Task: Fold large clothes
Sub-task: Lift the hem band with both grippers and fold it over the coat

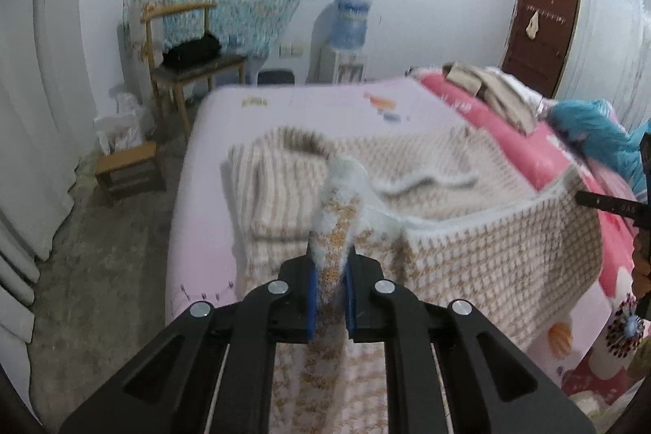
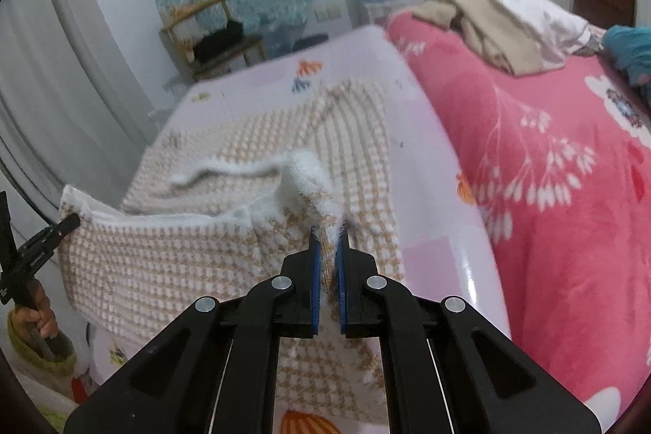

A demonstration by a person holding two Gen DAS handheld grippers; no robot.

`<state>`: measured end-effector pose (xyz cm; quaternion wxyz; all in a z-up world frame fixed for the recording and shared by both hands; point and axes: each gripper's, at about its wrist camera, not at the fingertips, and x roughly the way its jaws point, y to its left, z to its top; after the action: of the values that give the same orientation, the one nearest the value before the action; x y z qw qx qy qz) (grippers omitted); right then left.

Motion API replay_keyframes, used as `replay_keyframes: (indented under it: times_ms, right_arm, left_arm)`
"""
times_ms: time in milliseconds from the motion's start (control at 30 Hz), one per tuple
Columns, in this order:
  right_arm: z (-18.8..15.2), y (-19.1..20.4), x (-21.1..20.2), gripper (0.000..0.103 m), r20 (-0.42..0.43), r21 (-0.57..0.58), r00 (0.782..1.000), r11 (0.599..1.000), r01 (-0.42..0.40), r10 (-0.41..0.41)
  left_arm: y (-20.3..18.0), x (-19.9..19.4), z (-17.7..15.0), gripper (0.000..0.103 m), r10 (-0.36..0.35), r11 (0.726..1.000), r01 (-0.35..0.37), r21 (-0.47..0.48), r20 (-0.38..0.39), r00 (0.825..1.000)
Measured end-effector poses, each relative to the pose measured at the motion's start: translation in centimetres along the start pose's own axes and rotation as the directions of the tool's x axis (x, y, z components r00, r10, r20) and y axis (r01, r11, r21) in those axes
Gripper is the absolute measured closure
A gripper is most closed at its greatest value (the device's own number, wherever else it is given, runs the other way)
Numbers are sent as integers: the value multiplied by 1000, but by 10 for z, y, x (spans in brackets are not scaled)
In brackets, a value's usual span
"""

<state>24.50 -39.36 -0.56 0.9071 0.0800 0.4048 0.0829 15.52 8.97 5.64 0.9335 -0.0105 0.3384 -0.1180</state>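
The left gripper [image 1: 328, 271] has its blue-padded fingers [image 1: 311, 295] pinched on a bunched fold of the knitted garment's [image 1: 488, 230] fuzzy white hem, which stands up between them. The right gripper [image 2: 326, 251] pinches the same hem further along, its fingers [image 2: 315, 271] nearly pressed together with only a thin wedge of knit between them.

The garment, in a beige-and-white check, lies on the lilac sheet of the bed [image 1: 211, 190]. Its near edge is lifted off the mattress and stretched between the two grips, and its far part still lies flat towards the bed's far edge, beside the pink blanket [image 2: 549, 190].

The right grip looks the weaker: it holds little fabric, close to the fingertips, so the loose, fluffy knit could slide out as the edge is carried over. Uneven pulling could also skew the fold or drag the whole garment across the sheet, since nothing anchors the far part.
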Motion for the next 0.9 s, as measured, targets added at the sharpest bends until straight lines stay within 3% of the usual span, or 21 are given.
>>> replay_keyframes:
  times_ms: [233, 400, 533, 667, 800, 900]
  right_arm:
    - [58, 11, -10, 98, 125, -36, 991, 999, -41, 45]
    - [119, 13, 12, 98, 191, -75, 980, 996, -49, 63]
    - [167, 7, 62, 98, 167, -59, 983, 996, -71, 80]
    - [187, 0, 128, 98, 72, -44, 996, 998, -44, 47]
    - [183, -18, 199, 98, -71, 2, 997, 1000, -24, 24]
    - [175, -34, 227, 87, -132, 49, 991, 999, -9, 15]
  left_arm:
    - [8, -9, 62, 93, -41, 999, 40, 13, 130, 991]
    - [21, 16, 118, 93, -4, 999, -6, 51, 188, 982]
    - [44, 79, 157, 93, 18, 999, -23, 39, 119, 993]
    - [62, 163, 174, 93, 50, 998, -49, 34, -29, 998]
    - [82, 243, 162, 91, 76, 997, -77, 3, -198, 977]
    - [91, 264, 144, 84, 76, 996, -84, -23, -254, 964]
